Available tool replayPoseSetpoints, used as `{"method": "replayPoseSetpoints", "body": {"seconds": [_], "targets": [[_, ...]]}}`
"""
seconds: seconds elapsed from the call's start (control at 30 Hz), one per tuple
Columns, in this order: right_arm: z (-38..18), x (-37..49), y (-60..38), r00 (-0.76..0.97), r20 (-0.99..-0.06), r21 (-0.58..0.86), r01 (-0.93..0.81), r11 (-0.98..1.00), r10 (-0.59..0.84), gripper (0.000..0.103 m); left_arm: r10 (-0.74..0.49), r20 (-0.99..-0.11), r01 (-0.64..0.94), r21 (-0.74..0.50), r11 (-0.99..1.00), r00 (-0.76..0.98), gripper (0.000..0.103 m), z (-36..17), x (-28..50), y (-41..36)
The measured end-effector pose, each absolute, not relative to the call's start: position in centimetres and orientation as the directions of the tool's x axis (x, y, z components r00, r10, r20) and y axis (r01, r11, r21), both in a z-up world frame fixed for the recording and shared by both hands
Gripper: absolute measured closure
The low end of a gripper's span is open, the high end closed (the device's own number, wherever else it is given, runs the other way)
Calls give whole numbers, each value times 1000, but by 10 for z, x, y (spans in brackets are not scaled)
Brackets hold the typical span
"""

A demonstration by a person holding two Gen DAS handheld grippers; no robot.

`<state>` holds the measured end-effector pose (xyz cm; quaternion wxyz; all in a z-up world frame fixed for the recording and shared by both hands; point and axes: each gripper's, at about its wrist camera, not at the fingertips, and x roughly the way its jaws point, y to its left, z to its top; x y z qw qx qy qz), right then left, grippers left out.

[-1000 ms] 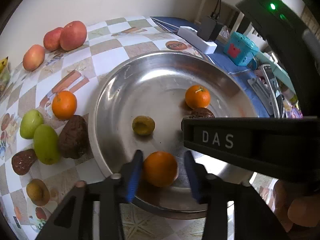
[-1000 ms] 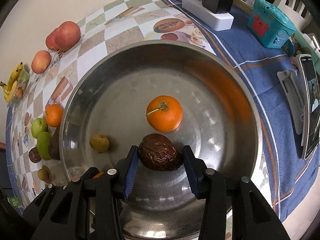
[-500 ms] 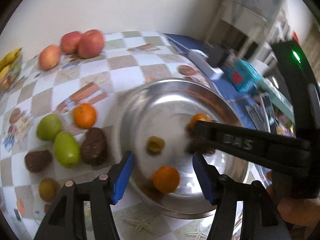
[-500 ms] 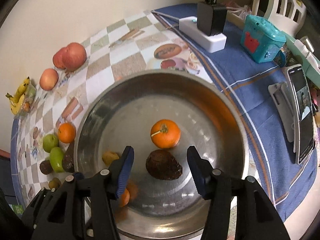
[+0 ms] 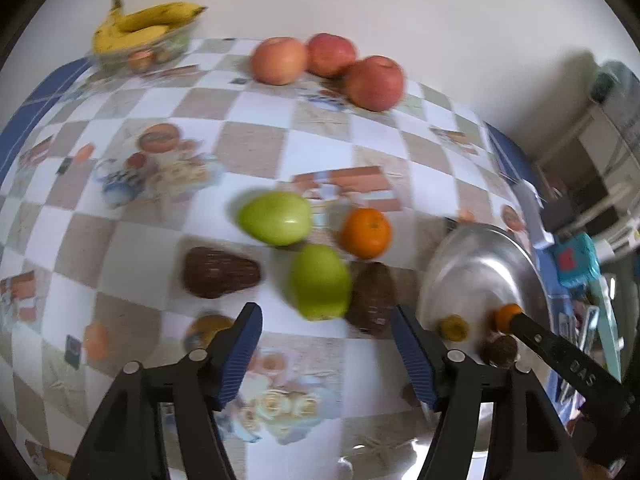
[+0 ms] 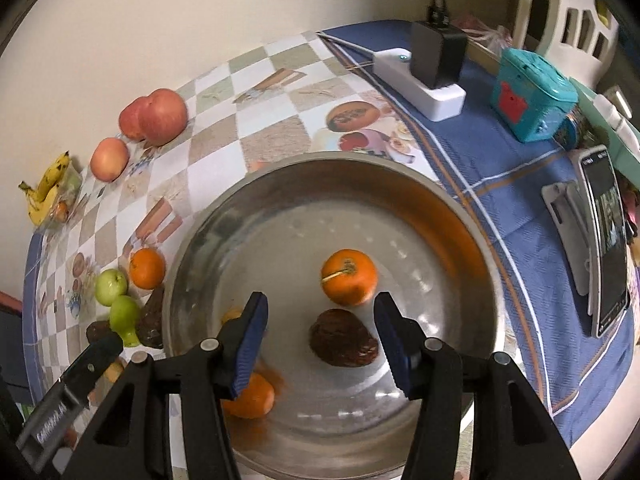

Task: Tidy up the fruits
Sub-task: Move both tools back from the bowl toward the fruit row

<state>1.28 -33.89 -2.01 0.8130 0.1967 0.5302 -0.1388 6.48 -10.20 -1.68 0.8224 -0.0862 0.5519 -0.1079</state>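
My left gripper (image 5: 326,354) is open and empty above the checkered cloth, facing two green fruits (image 5: 320,282), an orange (image 5: 366,233) and two brown fruits (image 5: 220,272). My right gripper (image 6: 320,340) is open and empty above the steel bowl (image 6: 472,248). In the bowl lie a brown fruit (image 6: 344,338), an orange with a stem (image 6: 349,278), a second orange (image 6: 252,398) and a small yellowish fruit (image 6: 232,314) partly behind a finger. The bowl also shows at the right of the left wrist view (image 5: 476,264).
Three red apples (image 5: 328,62) and a banana bunch (image 5: 144,24) sit along the far wall. A white power strip with a black adapter (image 6: 428,68), a teal box (image 6: 532,92) and a phone on a stand (image 6: 600,240) lie on the blue cloth right of the bowl.
My left gripper let go of the orange in the bowl, opened and swung left over the loose fruits. My right gripper released the brown fruit, opened and rose.
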Motion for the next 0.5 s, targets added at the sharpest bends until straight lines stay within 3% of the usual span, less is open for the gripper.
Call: {"method": "replayPoseSetpoints", "body": {"seconds": [0.07, 0.2, 0.3, 0.37, 0.43, 0.5], "targets": [[-20, 15, -333, 398, -917, 161, 411, 897, -18, 47, -253, -897, 38, -257, 966, 364, 24, -19, 67, -92], [-21, 17, -327, 400, -916, 152, 384, 911, -15, 47, -250, -902, -23, -276, 961, 352, 23, -23, 70, -77], [-23, 17, -327, 397, -918, 146, 378, 914, -18, 47, -231, -908, -59, -268, 962, 350, 12, -26, 71, -70], [-24, 16, -326, 393, -919, 138, 374, 917, -21, 38, -215, -911, -80, -258, 963, 353, 1, -28, 70, -66], [-25, 17, -326, 387, -922, 127, 376, 918, -31, 31, -220, -910, -88, -266, 960, 352, 1, -28, 71, -65], [-25, 16, -326, 385, -922, 125, 376, 918, -33, 31, -220, -910, -93, -268, 959, 352, 0, -28, 70, -64]]}}
